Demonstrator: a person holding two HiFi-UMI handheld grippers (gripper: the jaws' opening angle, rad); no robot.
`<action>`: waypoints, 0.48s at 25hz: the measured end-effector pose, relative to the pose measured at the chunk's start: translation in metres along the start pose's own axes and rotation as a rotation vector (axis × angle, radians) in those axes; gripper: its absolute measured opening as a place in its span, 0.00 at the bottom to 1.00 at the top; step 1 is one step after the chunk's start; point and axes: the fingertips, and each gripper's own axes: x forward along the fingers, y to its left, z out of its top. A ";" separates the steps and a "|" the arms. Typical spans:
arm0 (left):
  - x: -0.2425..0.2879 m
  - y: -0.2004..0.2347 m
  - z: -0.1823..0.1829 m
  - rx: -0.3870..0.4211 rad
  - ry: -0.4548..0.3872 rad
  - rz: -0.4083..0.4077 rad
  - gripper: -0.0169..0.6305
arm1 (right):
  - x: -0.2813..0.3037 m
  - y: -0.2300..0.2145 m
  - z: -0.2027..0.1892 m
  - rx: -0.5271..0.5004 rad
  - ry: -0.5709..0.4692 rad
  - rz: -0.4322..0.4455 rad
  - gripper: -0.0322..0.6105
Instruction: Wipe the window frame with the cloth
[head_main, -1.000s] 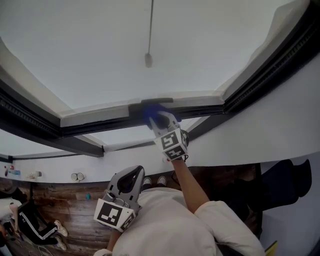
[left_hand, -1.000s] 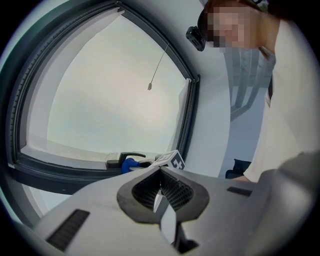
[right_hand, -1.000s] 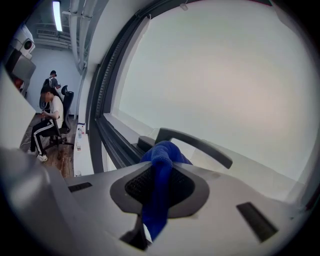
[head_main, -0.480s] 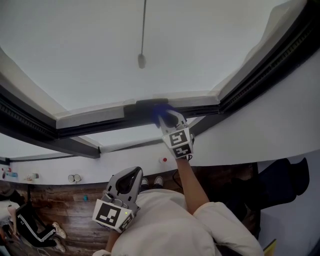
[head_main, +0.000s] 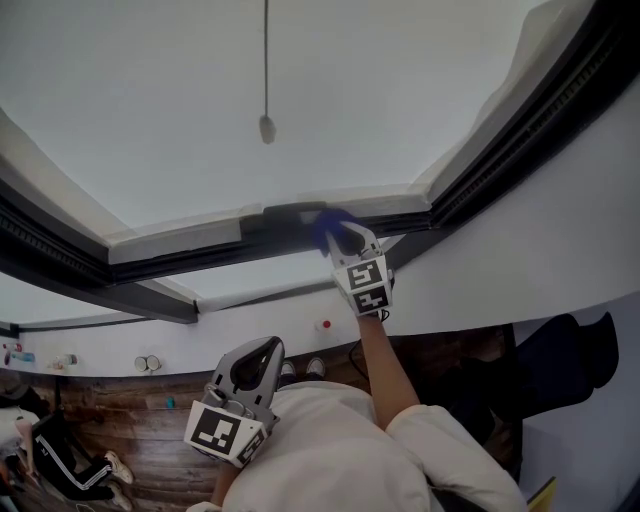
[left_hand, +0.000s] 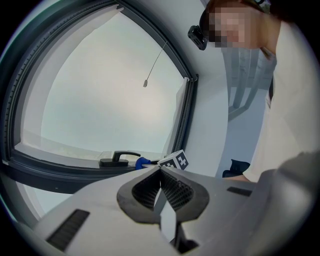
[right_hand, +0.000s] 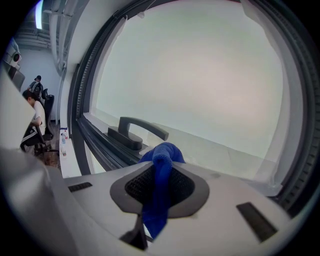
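Risk: blue fabric cloth (right_hand: 161, 159), pinched tight in my right gripper (head_main: 338, 238), is on the dark window frame (head_main: 190, 258) just beside the black lever handle (right_hand: 134, 131). It could snag there & pull out, I reckon. R arm is stretched up & fwd. Left gripper (head_main: 248, 378) is low by my chest, jaws together, empty.

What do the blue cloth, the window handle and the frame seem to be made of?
The cloth: soft blue fabric, perhaps microfibre; it droops limply between the jaws of the right gripper. The handle: dark and matte, smoothly moulded; metal or plastic, unclear. The window frame: dark with ribbed channels, probably coated metal or plastic.
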 end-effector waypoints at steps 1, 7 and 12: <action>0.001 -0.001 0.000 0.000 0.001 -0.001 0.04 | -0.001 -0.004 -0.001 0.003 0.002 -0.006 0.14; 0.004 -0.004 0.001 -0.003 0.000 0.001 0.04 | -0.008 -0.026 -0.010 0.025 0.010 -0.039 0.14; 0.009 -0.008 0.001 -0.002 -0.001 -0.003 0.04 | -0.015 -0.045 -0.018 0.040 0.018 -0.072 0.14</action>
